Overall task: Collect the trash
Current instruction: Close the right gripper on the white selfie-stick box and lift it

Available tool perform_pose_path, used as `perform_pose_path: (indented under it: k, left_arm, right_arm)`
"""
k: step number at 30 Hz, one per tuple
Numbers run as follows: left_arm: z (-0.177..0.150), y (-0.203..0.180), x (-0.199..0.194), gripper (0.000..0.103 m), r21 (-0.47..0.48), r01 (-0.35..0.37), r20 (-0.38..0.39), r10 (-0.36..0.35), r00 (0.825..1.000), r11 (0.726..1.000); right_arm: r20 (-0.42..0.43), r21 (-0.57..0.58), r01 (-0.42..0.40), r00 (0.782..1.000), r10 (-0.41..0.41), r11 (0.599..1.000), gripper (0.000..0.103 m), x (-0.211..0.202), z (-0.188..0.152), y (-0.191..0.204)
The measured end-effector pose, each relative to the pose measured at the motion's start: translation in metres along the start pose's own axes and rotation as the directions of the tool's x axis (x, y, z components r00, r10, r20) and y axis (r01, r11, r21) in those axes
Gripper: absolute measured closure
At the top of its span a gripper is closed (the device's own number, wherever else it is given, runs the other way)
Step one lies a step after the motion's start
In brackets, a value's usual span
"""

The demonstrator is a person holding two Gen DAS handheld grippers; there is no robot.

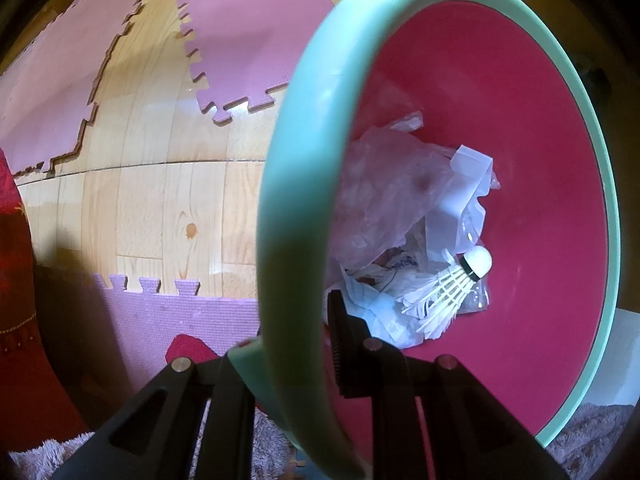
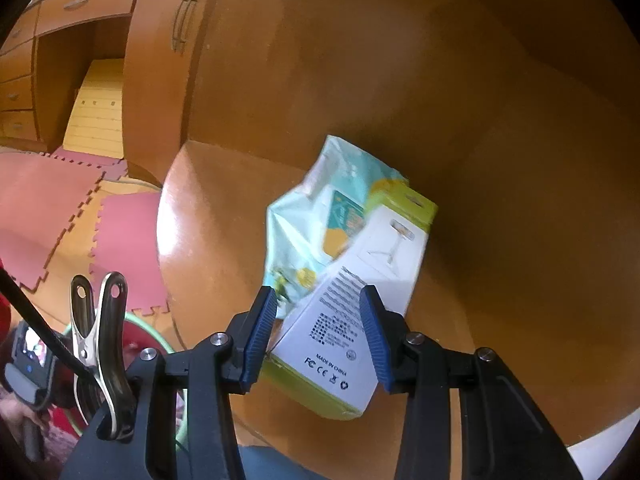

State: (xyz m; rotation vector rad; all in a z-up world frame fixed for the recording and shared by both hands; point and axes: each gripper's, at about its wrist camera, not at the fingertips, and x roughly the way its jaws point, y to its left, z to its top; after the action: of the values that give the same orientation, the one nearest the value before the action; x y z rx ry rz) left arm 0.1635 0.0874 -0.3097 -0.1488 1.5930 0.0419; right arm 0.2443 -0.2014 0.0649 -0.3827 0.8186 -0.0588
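Note:
A bin with a mint-green rim (image 1: 280, 184) and pink inside holds crumpled clear plastic (image 1: 384, 192), paper scraps and a white shuttlecock (image 1: 452, 284). My left gripper (image 1: 288, 320) is shut on the rim's near edge, one finger inside the bin and one outside. In the right wrist view, a white and lime-green box (image 2: 340, 344) lies on a brown wooden table (image 2: 500, 200), with a pale green wipes pack (image 2: 308, 216) just behind it. My right gripper (image 2: 318, 292) hangs open over the box's near end. Its blue pads (image 2: 260, 328) straddle the box without visibly pressing on it.
Pink foam puzzle mats (image 1: 248, 32) lie on the light wood floor (image 1: 160, 208). Wooden cabinets with drawers (image 2: 168, 60) stand behind the table. The bin's rim (image 2: 160, 336) shows below the table's left edge. A metal clip (image 2: 100, 320) hangs beside my right gripper.

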Motion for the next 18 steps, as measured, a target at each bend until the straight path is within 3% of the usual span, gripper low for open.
perform_pose_path:
  k: [9,13,18]
  left_arm:
    - [0.000,0.000,0.000,0.088,-0.003,0.002,-0.001,-0.002,1.000,1.000]
    - [-0.001,0.001,0.001,0.088,-0.002,-0.001,-0.002,0.001,1.000,1.000]
    - [-0.002,0.000,0.001,0.088,-0.001,-0.003,-0.002,0.003,1.000,1.000]
  right_arm:
    - [-0.019,0.020,0.028,0.999,-0.027,0.999,0.060,-0.004,-0.016,-0.028]
    - [0.011,0.080,-0.043,0.999,0.042,0.996,0.059,-0.010,-0.018,-0.045]
    - [-0.028,0.173,-0.090,0.995,0.096,0.981,0.044,0.002,-0.010,-0.061]
